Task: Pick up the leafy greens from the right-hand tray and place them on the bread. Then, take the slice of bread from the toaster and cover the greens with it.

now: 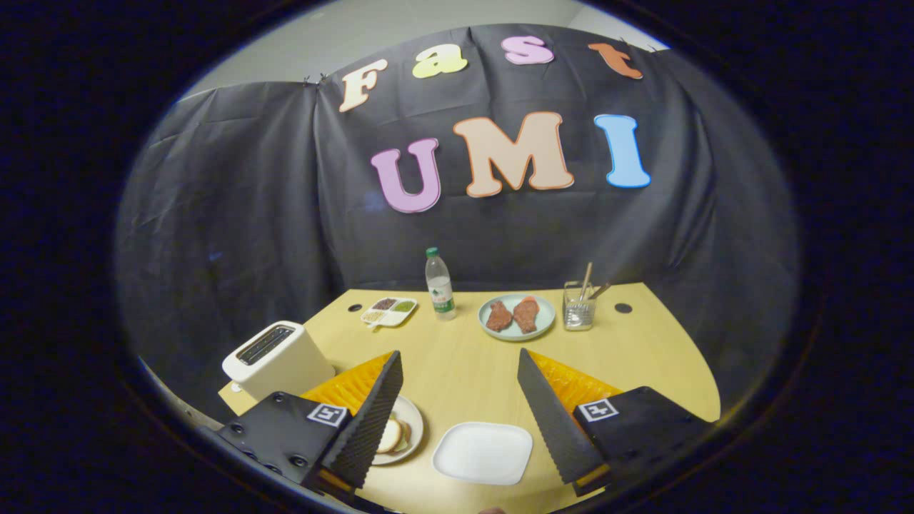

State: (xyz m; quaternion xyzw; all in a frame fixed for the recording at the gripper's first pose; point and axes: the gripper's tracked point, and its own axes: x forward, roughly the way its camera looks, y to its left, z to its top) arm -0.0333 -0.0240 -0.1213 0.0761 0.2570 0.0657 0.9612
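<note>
My gripper [459, 357] hangs open above the yellow table [464, 357], with nothing between its fingers. Just below the gap lies a white square tray [483, 452] with nothing on it. Beside the tray, a round plate [416, 427] holds a slice of bread [390, 436], half hidden behind the left finger. A thin greenish edge shows by the bread; I cannot tell what it is. The white toaster [277, 359] stands beyond the left finger, near the table's edge. Its top slots look dark, and I cannot tell if bread is inside.
At the back of the table stand a divided dish of condiments [390, 311], a water bottle [439, 285], a pale green plate [546, 314] with two pieces of meat, and a clear holder of utensils [578, 307]. The black cloth wall rises behind.
</note>
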